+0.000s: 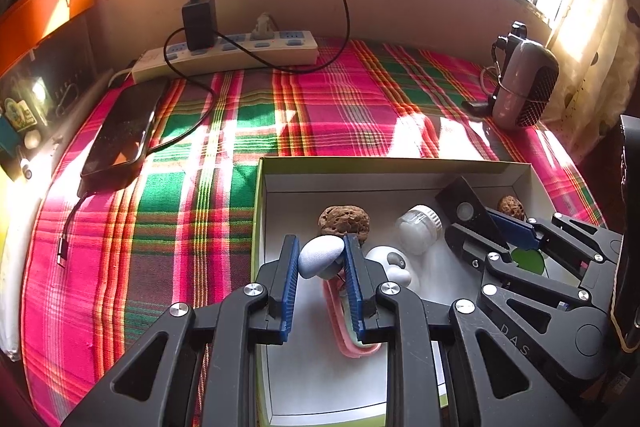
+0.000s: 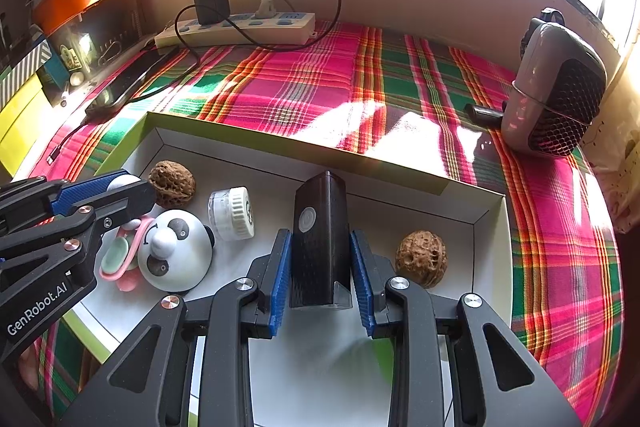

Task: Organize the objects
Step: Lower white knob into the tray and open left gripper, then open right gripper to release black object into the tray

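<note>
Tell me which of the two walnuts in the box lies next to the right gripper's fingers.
The walnut just right of the right gripper, near the box's right wall. The other walnut lies across the box, by the left gripper.

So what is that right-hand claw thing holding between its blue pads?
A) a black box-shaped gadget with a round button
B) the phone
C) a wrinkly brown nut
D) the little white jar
A: in the right wrist view the right gripper has its blue pads against both sides of the black gadget, inside the white box.
</note>
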`<action>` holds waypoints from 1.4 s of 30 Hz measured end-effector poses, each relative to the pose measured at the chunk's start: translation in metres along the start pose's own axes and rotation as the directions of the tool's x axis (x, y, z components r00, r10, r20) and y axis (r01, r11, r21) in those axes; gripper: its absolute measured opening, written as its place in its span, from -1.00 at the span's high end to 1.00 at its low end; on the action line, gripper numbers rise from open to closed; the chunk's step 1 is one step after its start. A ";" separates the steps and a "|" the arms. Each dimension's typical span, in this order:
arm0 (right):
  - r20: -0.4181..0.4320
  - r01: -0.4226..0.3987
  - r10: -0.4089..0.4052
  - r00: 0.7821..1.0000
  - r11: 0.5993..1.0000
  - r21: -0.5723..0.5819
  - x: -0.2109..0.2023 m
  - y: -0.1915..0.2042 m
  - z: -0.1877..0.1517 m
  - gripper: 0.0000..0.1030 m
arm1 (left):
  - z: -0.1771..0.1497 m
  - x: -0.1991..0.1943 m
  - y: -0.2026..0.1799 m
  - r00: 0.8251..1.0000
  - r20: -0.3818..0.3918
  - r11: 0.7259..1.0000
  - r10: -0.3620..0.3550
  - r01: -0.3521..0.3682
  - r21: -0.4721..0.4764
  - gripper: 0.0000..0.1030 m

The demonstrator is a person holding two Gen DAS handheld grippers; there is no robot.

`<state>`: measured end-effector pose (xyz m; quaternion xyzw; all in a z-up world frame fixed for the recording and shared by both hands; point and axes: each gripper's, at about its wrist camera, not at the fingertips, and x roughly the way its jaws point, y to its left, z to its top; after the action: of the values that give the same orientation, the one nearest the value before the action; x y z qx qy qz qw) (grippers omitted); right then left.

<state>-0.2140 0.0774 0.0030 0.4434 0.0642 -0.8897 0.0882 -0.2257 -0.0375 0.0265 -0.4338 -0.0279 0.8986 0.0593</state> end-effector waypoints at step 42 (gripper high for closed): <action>0.008 -0.002 0.001 1.000 0.999 0.050 -0.005 -0.006 -0.003 0.07 | -0.004 -0.009 0.002 1.000 0.008 0.999 -0.031 0.031 -0.027 0.47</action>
<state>-0.2095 0.0843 0.0053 0.4418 0.0413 -0.8928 0.0780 -0.2169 -0.0411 0.0311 -0.4307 -0.0468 0.8988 0.0671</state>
